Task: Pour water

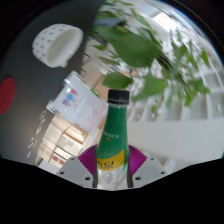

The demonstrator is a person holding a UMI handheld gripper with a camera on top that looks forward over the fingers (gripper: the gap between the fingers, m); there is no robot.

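Gripper (112, 168) fingers sit at 6 o'clock, with a magenta pad (103, 158) showing on the inner face of the left one. Both fingers press against the lower body of a bottle (116, 135), so the tool is clamped on it. From the fingers, the bottle runs up toward 12 o'clock, nearly upright with a slight lean. It has a dark cap (118, 97), a green upper label and a yellow band lower down; white marks on the green part are too small to read.

Beyond the bottle, at 12 to 2 o'clock, a leafy plant (150, 50) spreads its stems; one leaf lies just beside the cap. At 10 o'clock, a white perforated basket (55, 42) sits apart from the bottle. A clear packet (74, 97) with printed colour marks, illegible, lies at 9 o'clock, near the bottle's shoulder. A red round object (6, 95) shows farther out at 9 o'clock.

A pale surface (175, 130) at 3 o'clock gives open room right of the bottle.
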